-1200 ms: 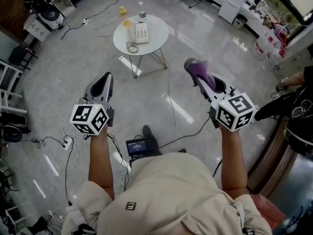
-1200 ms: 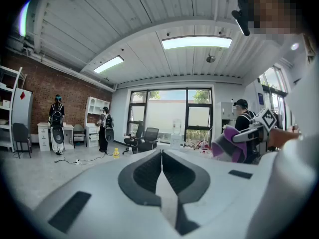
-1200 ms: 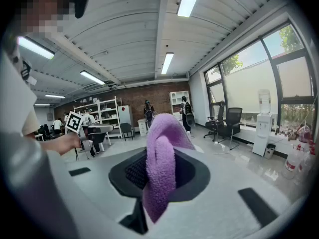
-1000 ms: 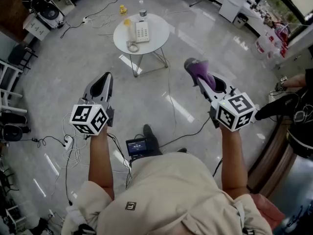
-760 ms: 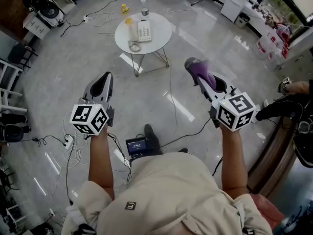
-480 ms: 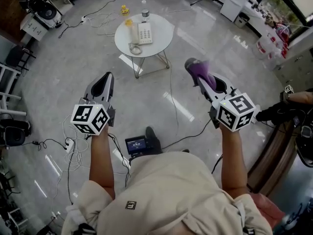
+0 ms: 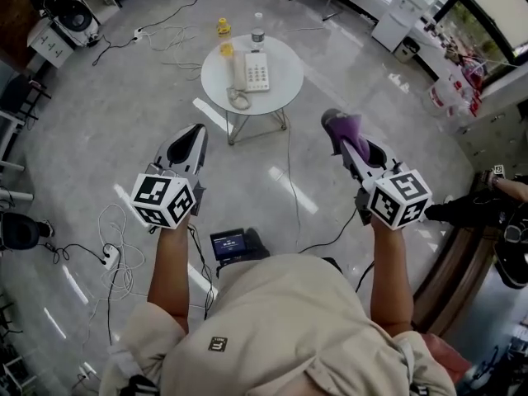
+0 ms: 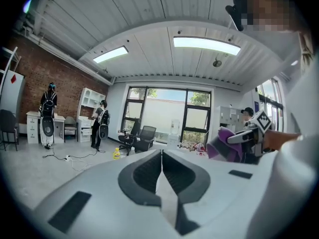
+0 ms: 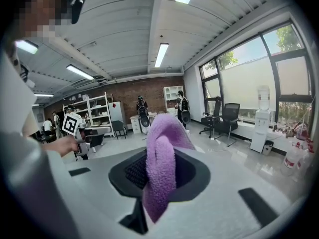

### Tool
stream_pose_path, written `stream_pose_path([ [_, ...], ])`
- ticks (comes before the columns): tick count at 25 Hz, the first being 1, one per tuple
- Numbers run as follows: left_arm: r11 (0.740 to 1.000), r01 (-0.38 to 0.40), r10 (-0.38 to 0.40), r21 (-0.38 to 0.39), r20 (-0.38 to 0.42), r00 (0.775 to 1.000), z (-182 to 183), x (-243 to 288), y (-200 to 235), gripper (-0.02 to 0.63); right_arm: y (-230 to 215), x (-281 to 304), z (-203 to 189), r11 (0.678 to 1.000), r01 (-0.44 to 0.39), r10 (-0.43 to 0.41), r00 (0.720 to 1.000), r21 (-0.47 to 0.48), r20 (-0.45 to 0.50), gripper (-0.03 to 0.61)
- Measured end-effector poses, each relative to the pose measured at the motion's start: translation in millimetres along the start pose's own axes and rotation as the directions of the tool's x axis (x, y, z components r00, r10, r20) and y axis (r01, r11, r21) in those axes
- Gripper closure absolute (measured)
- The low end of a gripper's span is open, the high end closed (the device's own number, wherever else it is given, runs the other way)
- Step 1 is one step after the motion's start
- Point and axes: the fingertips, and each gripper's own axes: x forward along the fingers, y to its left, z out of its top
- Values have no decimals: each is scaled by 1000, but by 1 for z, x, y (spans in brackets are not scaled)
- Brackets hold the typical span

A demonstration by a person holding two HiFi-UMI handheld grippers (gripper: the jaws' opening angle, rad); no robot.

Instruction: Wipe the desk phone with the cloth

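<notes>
A white desk phone (image 7: 256,71) with a coiled cord lies on a small round white table (image 7: 280,85) at the top of the head view, well ahead of both grippers. My left gripper (image 7: 196,132) is held over the floor, its jaws pressed together with nothing between them (image 8: 161,156). The right gripper (image 7: 340,129) is shut on a purple cloth (image 7: 343,124), which bulges out past its tips and hangs folded between the pads (image 9: 160,158). Seen from the left gripper view, the purple cloth (image 8: 225,143) shows off to the right.
A clear bottle (image 7: 258,36) and a yellow cup (image 7: 227,50) stand on the table behind the phone. Cables (image 7: 289,172) and a power strip (image 7: 107,258) lie on the grey floor. A small screen device (image 7: 231,244) sits by my feet. A person's shoe (image 7: 470,213) is at the right.
Both grippers and I have moved forward toward the table, which now sits lower and larger in the head view. The cloth stays in the right gripper.
</notes>
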Motion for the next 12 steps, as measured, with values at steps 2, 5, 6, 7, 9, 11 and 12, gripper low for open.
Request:
stream_pose_path([
  [2, 1000, 1, -1, -8, -9, 1000, -3, 3, 15, 604, 3, 15, 7, 1000, -1, 1, 1000, -6, -4, 512],
  [5, 1000, -9, 8, -16, -18, 1000, -9, 5, 29, 604, 3, 35, 16, 1000, -16, 16, 1000, -15, -14, 512],
  [6, 1000, -17, 17, -18, -22, 1000, -10, 6, 33, 604, 2, 42, 18, 1000, -24, 24, 1000, -17, -17, 512],
  [7, 999, -28, 28, -21, -26, 999, -12, 8, 38, 604, -1, 49, 22, 999, -34, 33, 999, -19, -19, 512],
  [9, 998, -54, 53, -31, -37, 998, -17, 11, 51, 604, -7, 66, 29, 998, -54, 53, 998, -18, -16, 512],
  [11, 996, -82, 80, -37, -53, 995, -23, 15, 64, 604, -16, 86, 35, 997, -74, 74, 997, -4, -5, 511],
  [12, 995, -98, 96, -35, -61, 994, -25, 17, 68, 604, -23, 95, 38, 996, -88, 88, 996, 7, 4, 511],
])
